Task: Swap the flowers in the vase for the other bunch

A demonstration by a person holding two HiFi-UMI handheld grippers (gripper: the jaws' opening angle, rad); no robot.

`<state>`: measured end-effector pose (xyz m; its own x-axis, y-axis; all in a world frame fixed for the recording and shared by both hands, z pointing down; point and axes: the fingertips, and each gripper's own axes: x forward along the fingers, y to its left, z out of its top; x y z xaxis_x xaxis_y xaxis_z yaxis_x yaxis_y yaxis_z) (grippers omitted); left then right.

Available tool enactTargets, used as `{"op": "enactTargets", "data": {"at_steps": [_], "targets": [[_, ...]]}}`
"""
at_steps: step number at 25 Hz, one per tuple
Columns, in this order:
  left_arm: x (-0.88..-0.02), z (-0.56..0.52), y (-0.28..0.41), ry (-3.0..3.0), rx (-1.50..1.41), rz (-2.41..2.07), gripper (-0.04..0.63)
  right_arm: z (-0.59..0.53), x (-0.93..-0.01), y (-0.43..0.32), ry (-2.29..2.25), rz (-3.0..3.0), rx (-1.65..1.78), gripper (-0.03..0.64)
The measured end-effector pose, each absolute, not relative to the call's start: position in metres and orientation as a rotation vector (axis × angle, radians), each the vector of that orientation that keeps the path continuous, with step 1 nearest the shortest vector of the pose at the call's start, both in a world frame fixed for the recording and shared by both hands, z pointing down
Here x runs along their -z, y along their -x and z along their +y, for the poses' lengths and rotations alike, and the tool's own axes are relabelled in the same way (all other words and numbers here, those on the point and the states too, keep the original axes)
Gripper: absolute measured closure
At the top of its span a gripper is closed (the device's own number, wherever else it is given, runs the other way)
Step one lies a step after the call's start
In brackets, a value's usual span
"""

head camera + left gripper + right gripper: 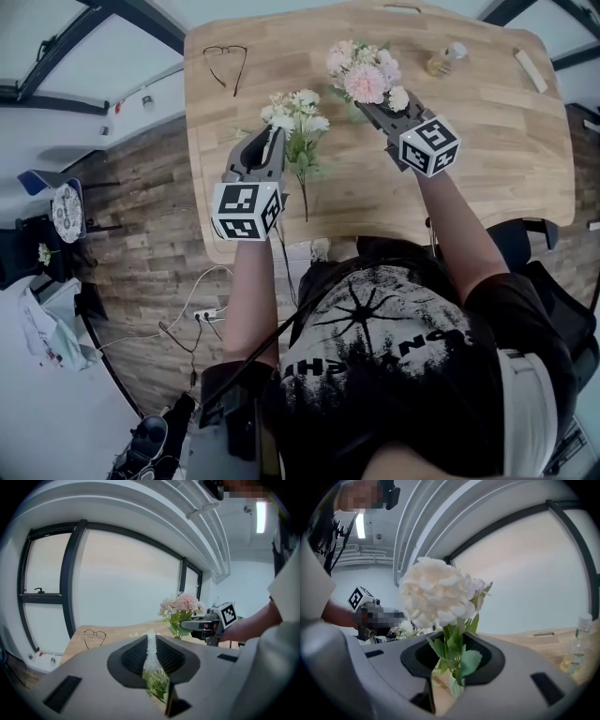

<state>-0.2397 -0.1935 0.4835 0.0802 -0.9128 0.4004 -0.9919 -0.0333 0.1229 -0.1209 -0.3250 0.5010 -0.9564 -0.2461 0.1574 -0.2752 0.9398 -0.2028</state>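
A bunch of white flowers [298, 112] hangs over the wooden table [487, 141], and my left gripper [272, 139] is shut on its stems. In the left gripper view the white sprig [151, 648] and green leaves sit pinched between the jaws. A pink and cream bunch [366, 75] stands upright to the right. My right gripper [373, 111] reaches in at its base. In the right gripper view the stems [452, 660] pass between jaws that stand apart, open, and the glass vase [457, 686] shows just below them.
A pair of glasses [225, 61] lies at the table's far left. A small clear bottle [445, 59] stands at the far right, with a pale stick [531, 70] beyond it. The table's near edge runs just in front of my arms.
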Motion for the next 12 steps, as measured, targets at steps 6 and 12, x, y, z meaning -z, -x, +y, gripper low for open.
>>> {"op": "enactTargets", "data": {"at_steps": [6, 12], "targets": [[-0.484, -0.195, 0.241, -2.001, -0.303, -1.885, 0.532, -0.329, -0.51, 0.121, -0.413, -2.924, -0.353, 0.446], [-0.483, -0.196, 0.241, -2.003, -0.301, -1.884, 0.531, -0.329, -0.515, 0.121, -0.413, -2.906, -0.371, 0.426]]}}
